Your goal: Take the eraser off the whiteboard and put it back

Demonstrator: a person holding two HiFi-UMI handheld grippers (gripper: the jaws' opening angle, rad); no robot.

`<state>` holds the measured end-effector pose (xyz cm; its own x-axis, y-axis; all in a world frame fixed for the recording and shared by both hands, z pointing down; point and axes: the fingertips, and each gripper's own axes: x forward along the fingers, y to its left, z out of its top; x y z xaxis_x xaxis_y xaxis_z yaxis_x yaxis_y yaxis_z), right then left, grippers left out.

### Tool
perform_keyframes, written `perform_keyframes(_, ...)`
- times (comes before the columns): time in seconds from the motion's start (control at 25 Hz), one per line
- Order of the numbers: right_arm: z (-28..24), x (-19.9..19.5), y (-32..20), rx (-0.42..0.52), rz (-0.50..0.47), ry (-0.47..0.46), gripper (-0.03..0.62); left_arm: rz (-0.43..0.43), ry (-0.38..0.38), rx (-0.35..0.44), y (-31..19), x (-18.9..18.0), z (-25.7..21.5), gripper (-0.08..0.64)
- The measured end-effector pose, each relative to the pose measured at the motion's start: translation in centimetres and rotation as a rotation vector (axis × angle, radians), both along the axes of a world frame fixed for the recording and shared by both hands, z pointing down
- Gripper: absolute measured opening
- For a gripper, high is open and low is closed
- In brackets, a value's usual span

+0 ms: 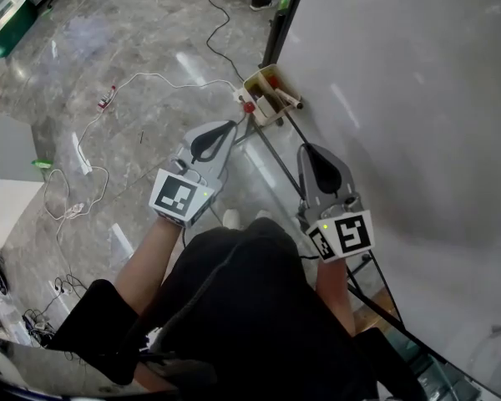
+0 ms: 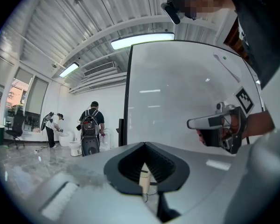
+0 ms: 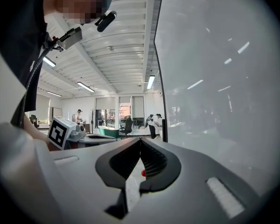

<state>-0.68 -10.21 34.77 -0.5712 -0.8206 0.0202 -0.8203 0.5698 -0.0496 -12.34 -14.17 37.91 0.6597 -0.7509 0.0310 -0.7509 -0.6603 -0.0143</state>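
Whiteboard point(image 1: 417, 98) is set at right. Small open box point(image 1: 265, 98) is seen just beside its frame, ahead of left gripper point(image 1: 227, 129) and right gripper point(image 1: 307, 150). Cable point(image 1: 163, 77) is laid on floor point(image 1: 142, 23) at left.

Head view steeply down; gripper views level, close over fingers point(image 2: 130, 166), sharing whiteboard point(image 2: 177, 92).

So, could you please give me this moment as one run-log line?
left tongs: shut, empty | right tongs: shut, empty | large white whiteboard: beside right tongs | small beige tray: ahead, untouched
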Motion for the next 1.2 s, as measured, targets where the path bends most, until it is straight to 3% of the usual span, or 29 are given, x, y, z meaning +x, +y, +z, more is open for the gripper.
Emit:
perform_keyframes(0.28, 0.7, 1.3, -1.0, -0.017, -0.012, -0.006, 0.009, 0.013, -0.079, 0.022, -1.6, 1.9, 1.5, 0.006)
perform_keyframes(0.44, 0.6, 2.3, -1.4, -0.021, -0.028, 0.0, 0.009, 0.001, -0.07, 0.001, -2.1, 3.6, 1.7, 0.006)
perform_keyframes(0.64, 0.6, 3.6, -1.8, -0.026, -0.029, -0.001, 0.009, 0.006, -0.12, 0.003, -2.6, 5.0, 2.4, 0.006)
perform_keyframes(1.2, 1.5, 4.4, -2.3, -0.058, -0.07, 0.0, 0.009, -0.018, -0.173, -0.031, -4.0, 6.1, 4.9, 0.036)
